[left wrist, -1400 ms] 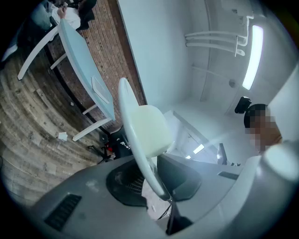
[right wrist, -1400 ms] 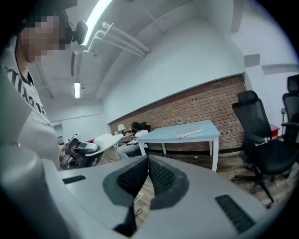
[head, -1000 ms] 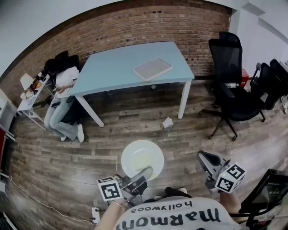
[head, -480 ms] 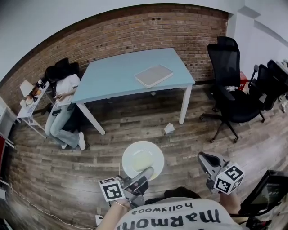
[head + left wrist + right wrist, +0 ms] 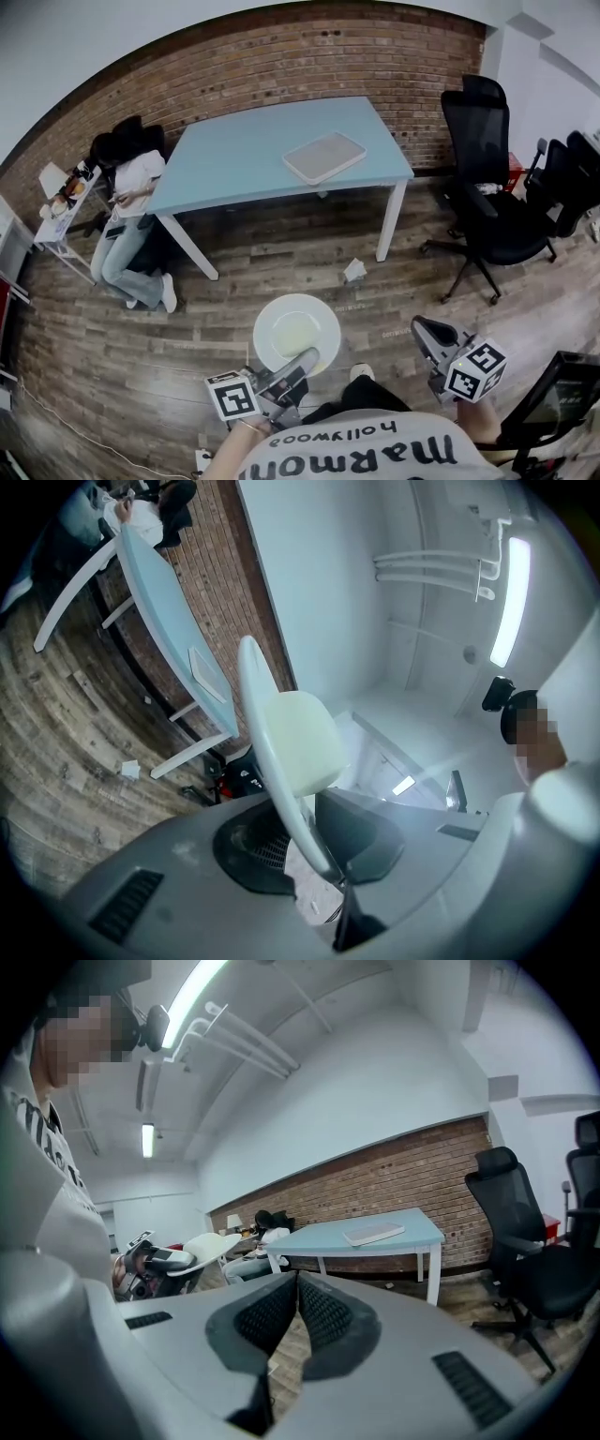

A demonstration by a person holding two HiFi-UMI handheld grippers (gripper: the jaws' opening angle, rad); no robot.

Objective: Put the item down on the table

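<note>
A person stands on the wooden floor (image 5: 112, 337) well short of the blue table (image 5: 239, 159), with the left gripper (image 5: 298, 364) carrying a white plate (image 5: 296, 330). Its jaws are clamped tight on the plate's near rim, and the rest of the dish reaches out past them toward the table, roughly level above the boards. The right gripper (image 5: 427, 334) is held off to the plate's right and well apart from it; its jaws are pressed together with nothing between them. On the table's surface a pale tray (image 5: 324, 157) lies toward the right end, while the middle and left of the top are bare up to the near edge. Open floor, marked by one crumpled paper (image 5: 354, 270), separates plate and table. Black office chairs (image 5: 487, 187) stand right of the table, and a seated person (image 5: 131, 202) is at its left end.
</note>
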